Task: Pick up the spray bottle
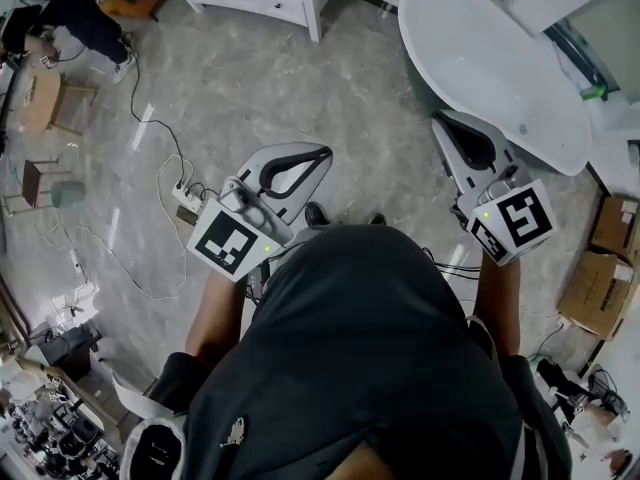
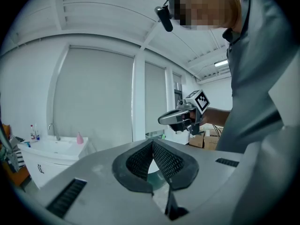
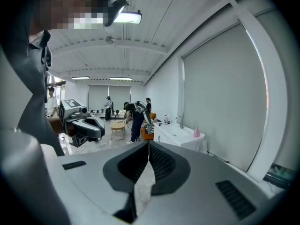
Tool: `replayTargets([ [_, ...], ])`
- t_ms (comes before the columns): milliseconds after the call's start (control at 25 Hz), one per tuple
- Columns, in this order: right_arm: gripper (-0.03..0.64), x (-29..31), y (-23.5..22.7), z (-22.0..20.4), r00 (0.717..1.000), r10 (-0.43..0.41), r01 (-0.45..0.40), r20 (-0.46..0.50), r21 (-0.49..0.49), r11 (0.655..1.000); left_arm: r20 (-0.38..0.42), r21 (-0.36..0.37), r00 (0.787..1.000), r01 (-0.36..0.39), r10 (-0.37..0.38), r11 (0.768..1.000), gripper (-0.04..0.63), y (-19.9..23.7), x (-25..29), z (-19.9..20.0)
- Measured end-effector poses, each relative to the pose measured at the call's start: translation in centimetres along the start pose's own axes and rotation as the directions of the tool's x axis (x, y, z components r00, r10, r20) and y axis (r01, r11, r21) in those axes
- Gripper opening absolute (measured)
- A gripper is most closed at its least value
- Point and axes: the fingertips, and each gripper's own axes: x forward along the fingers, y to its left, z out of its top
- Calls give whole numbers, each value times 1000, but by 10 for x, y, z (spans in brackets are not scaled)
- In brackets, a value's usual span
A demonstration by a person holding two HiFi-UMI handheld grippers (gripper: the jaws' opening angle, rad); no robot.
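Grey left gripper (image 2: 153, 143) and right gripper (image 3: 148, 145) are both hanging clenched and empty over the marble floor (image 1: 250, 78), so the pick-up is not starting yet; no spray bottle is plainly showing, possibly sitting among small bottles (image 3: 166, 119) on the far sink table (image 3: 176, 136).

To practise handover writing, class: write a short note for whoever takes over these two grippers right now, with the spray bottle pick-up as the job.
Left gripper: shut, empty.
Right gripper: shut, empty.
Things: no bottle shown is plainly a spray bottle. A small pink bottle stands on the sink counter, but it is too small to tell its kind. The tub lies ahead on the right.
Done: nothing picked up.
Left to do: find the spray bottle, open a gripper, close it on the bottle and lift.
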Motion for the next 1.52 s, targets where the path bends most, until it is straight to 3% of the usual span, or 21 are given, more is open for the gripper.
replayTargets([
  [400,9,55,44,19,1000,-1,1,-22,-19,1000,34,-9,999,7,-7,1000,6,46,-52,-10],
  [680,9,73,45,18,998,22,-24,-57,-27,999,36,-48,999,-6,8,999,6,62,-54,-20],
  [960,9,82,16,12,996,76,-77,-50,-20,997,16,-37,999,-42,42,998,6,69,-27,-15],
  [1280,9,88,-34,7,994,112,-112,-16,-10,994,-1,-129,994,-109,110,986,6,73,17,-4],
  [1520,9,85,-106,-19,988,152,-152,-8,38,988,-85,3,992,-88,88,996,6,72,93,-4],
])
